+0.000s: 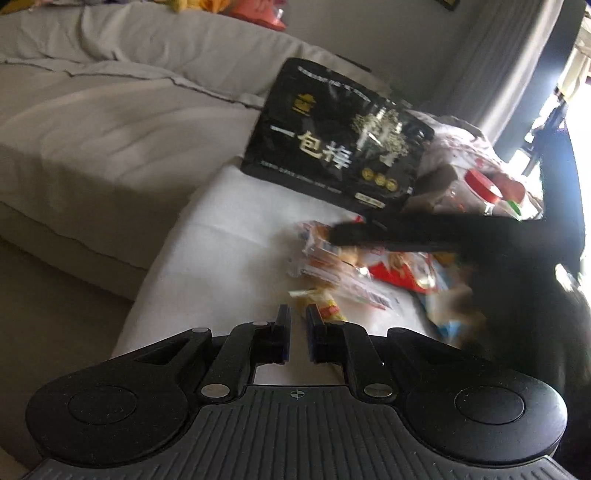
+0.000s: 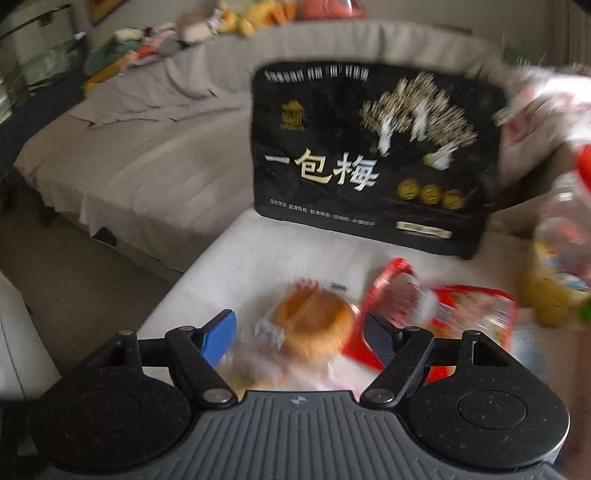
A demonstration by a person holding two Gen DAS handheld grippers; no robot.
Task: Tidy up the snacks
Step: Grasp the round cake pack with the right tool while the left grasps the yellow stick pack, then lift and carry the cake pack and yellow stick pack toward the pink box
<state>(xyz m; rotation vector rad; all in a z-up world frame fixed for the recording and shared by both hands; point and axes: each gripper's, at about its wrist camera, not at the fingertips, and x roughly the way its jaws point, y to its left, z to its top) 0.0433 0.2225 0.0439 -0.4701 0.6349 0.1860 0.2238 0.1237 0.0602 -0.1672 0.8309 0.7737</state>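
Observation:
A large black snack bag with gold and white print [image 1: 332,147] [image 2: 373,158] stands upright at the back of a white table [image 1: 229,236] [image 2: 236,258]. Loose snack packets lie in front of it: a clear-wrapped round bun [image 2: 314,321] and red packets [image 2: 469,314] [image 1: 391,273]. My right gripper [image 2: 301,336] is open, its fingers on either side of the bun, above it. In the left wrist view its dark finger [image 1: 365,232] reaches over the packets. My left gripper [image 1: 298,325] is nearly shut and empty, above the table's front, next to a small yellow packet [image 1: 325,306].
A clear jar with a red lid [image 1: 480,188] [image 2: 565,225] and a white printed bag [image 2: 543,107] stand at the table's right. A grey sofa [image 1: 110,122] [image 2: 147,147] runs behind and left. Soft toys [image 2: 207,22] lie on its back.

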